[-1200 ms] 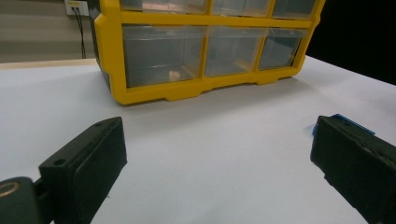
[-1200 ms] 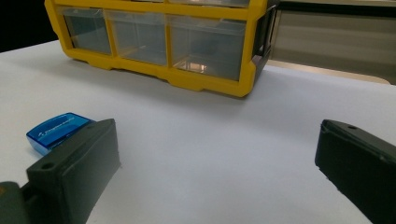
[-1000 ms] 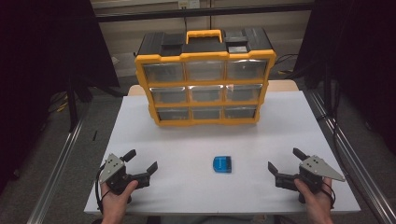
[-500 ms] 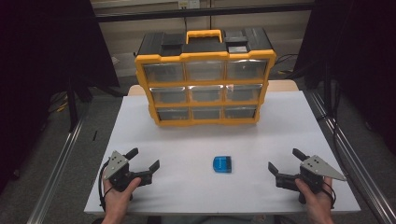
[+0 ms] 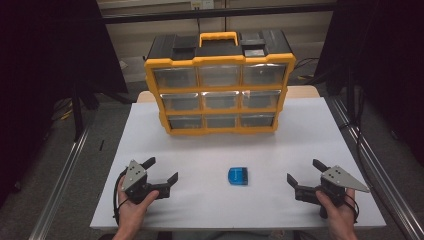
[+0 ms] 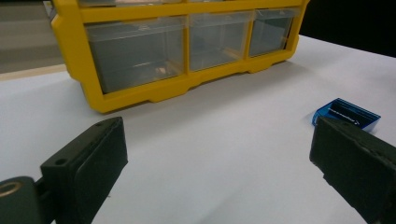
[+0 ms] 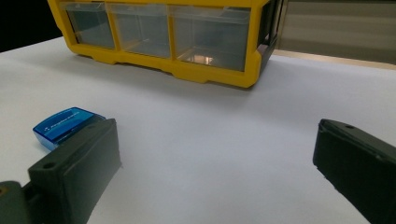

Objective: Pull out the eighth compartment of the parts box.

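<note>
Blue box (image 5: 238, 176) lies on the table (image 5: 210, 210) between both grippers' wide-apart fingers (image 5: 172, 178), untouched.

From above we look forward and down on the table (image 5: 300, 135); our 2 gripper cameras sit low, close, sharing the yellow drawer cabinet (image 6: 140, 88) and blue box (image 7: 65, 123).

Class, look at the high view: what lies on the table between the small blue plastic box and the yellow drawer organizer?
Nothing: in the high view, bare white table separates the small blue plastic box from the yellow drawer organizer.
</note>
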The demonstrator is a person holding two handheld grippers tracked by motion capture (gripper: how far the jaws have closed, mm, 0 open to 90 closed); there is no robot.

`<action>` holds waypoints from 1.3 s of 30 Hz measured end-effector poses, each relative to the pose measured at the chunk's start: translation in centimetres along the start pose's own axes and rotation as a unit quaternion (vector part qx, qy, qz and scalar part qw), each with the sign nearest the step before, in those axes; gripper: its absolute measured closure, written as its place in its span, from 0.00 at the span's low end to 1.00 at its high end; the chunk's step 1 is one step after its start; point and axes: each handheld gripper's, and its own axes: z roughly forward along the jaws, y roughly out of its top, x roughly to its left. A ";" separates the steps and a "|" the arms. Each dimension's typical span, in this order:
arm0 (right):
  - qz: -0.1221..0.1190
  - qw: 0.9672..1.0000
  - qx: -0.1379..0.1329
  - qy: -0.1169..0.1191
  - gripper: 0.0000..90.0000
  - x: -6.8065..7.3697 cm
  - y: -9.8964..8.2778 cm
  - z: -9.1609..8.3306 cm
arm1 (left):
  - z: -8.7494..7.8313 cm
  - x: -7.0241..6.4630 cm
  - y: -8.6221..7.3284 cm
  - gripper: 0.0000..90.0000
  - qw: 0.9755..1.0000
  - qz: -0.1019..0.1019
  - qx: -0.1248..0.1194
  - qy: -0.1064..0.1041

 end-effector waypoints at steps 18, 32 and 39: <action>-0.011 1.000 -0.003 0.008 0.01 0.5 0.1 0.0 | 3.6 -1.2 0.7 0.05 0.998 0.057 0.005 -0.011; -0.021 1.000 0.001 0.011 0.01 0.7 0.1 0.2 | 6.6 -1.8 2.2 0.05 0.996 0.091 -0.010 -0.020; -0.022 1.000 0.000 0.016 0.01 0.8 0.2 0.4 | 7.9 -1.8 3.1 0.06 0.993 0.114 -0.021 -0.005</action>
